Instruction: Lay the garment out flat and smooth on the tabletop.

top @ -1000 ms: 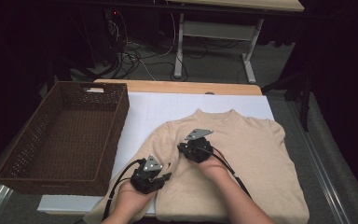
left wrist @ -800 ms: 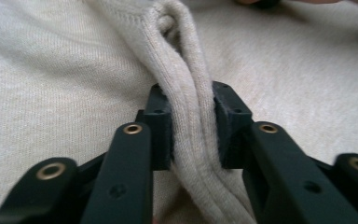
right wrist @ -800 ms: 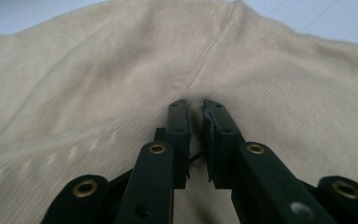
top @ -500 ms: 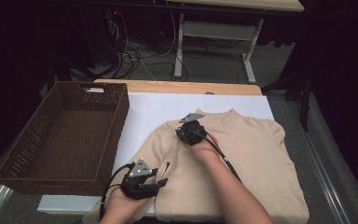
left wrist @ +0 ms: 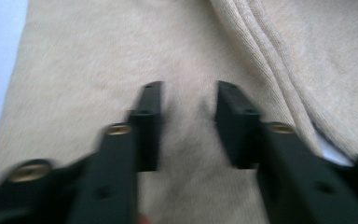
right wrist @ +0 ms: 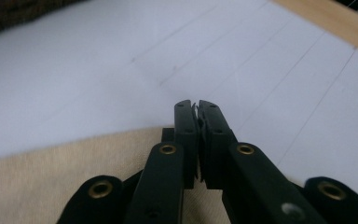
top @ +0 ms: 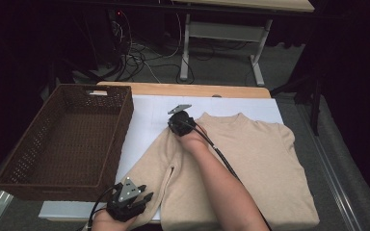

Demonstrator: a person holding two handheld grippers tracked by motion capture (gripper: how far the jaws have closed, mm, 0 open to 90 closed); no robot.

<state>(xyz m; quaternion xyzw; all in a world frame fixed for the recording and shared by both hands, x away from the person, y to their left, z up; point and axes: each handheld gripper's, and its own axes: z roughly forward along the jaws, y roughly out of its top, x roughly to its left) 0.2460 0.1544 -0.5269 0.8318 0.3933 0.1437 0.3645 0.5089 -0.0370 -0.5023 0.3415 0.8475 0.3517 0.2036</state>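
Note:
A beige sweater [top: 260,159] lies flat on a white board [top: 149,108], its left sleeve [top: 147,171] stretched toward the near left corner. At the sleeve's end is my left gripper [top: 142,197]. In the left gripper view its jaws [left wrist: 189,93] have just been closing, and a low ridge of sleeve fabric [left wrist: 189,140] is pinched between them. My right gripper [top: 174,121] rests at the sweater's left shoulder, shut. In the right gripper view its tips [right wrist: 196,105] reach past the beige edge [right wrist: 51,182] over the board, with nothing between them.
An empty brown wicker basket [top: 125,115] stands left of the board. A wooden table edge [top: 183,90] runs behind the board. Cables and a desk frame [top: 221,53] lie on the floor beyond. The person's right forearm [top: 221,187] lies across the sweater.
The right gripper has slid up and left across the sweater to its shoulder. The left gripper has moved toward the near left, and the sleeve now lies drawn out that way.

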